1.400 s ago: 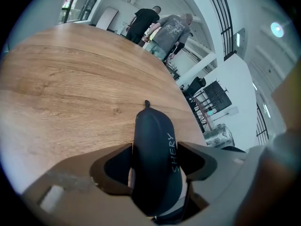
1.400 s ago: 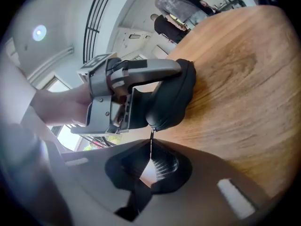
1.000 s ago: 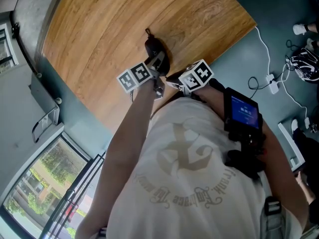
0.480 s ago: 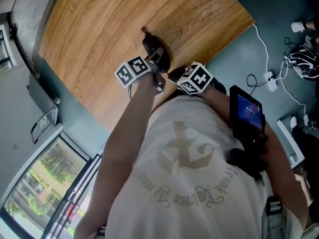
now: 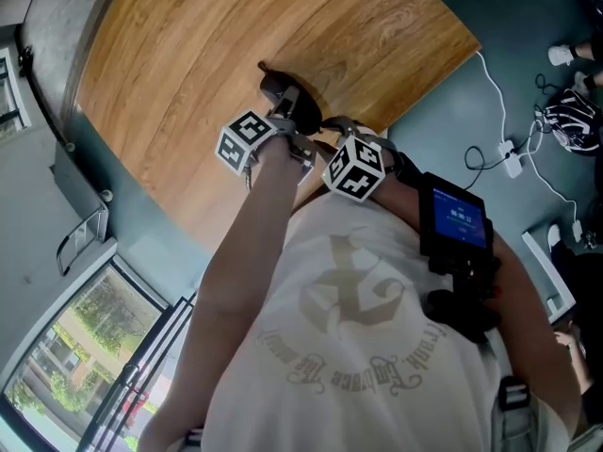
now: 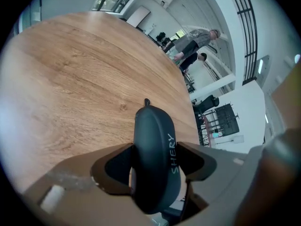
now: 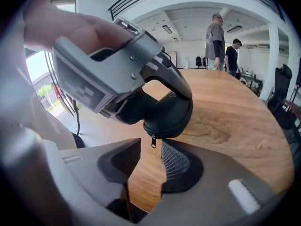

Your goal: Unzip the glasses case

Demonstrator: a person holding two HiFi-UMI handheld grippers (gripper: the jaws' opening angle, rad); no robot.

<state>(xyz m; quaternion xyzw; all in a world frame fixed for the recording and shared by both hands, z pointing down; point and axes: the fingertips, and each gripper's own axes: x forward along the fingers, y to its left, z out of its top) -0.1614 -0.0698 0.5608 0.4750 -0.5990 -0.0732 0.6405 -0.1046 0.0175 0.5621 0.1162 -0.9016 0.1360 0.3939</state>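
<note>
Clamping glasses case (image 6: 150, 131) w/ left hand-held gripper (image 6: 156, 160), lid closed, zip pull (image 7: 153, 141) dangling

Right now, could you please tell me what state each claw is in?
Left claw: closed on the case.
Right claw: open, its jaws have just been opening; the zip pull hangs at the gap, ungripped.

glasses case (image 5: 276, 89) over table (image 5: 170, 64), near its edge | between left gripper (image 6: 155, 163) fingers (image 6: 112, 163) | right gripper (image 7: 151, 150) just beside case
</note>
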